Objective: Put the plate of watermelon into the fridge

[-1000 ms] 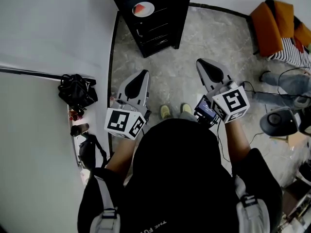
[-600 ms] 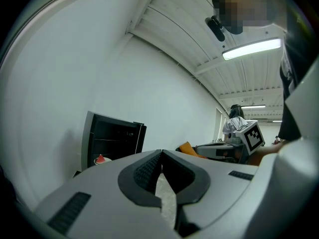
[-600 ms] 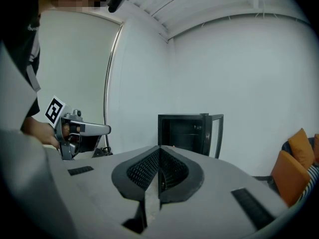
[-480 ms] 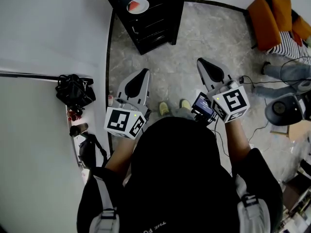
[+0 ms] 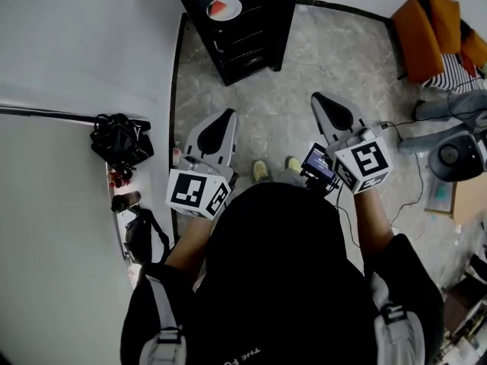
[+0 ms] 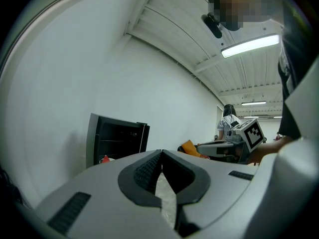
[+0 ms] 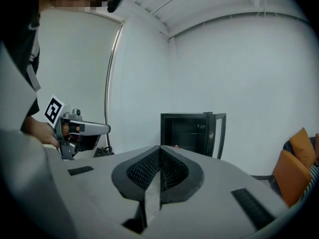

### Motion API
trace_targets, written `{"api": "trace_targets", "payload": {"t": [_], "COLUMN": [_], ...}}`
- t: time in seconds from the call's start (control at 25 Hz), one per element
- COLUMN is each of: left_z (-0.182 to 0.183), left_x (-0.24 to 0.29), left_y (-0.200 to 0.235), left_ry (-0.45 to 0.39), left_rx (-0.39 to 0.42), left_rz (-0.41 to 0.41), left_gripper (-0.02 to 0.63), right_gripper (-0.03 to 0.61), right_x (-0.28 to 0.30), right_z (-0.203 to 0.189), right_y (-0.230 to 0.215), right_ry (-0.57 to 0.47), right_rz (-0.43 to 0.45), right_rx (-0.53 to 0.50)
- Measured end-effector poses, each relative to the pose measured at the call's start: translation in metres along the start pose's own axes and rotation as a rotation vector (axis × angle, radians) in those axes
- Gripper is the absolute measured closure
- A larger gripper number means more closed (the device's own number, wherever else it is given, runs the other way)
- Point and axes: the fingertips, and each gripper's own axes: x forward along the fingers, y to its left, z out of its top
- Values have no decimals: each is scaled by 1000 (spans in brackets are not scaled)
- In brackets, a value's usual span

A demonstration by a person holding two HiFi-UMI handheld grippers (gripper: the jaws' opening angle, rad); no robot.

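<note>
Before fridge [image 5: 255, 33], left tongs [image 5: 219, 120], right tongs [image 5: 326, 103] forward

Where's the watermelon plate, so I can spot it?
Find the white wall on the left, then the black fridge beside it on the grey floor. The plate of watermelon is there, on top or on a shelf, I cannot tell: round, white, with a red slice, the only bright thing against the black.
</note>
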Motion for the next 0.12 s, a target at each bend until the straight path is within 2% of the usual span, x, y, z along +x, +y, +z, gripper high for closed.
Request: {"api": "trace_targets", "payload": {"t": [0.12], "left_z": [0], "left_x": [-3], "left_y": [3], "left_ry": [-2], "left_rx": [0], "left_rz": [-2], "left_gripper": [600], "right_gripper": [565], "right_x": [3], "right_z": [3], "right_y": [2], "right_ry": [-17], "right_rz": [-1], "right_rx": [-9]}}
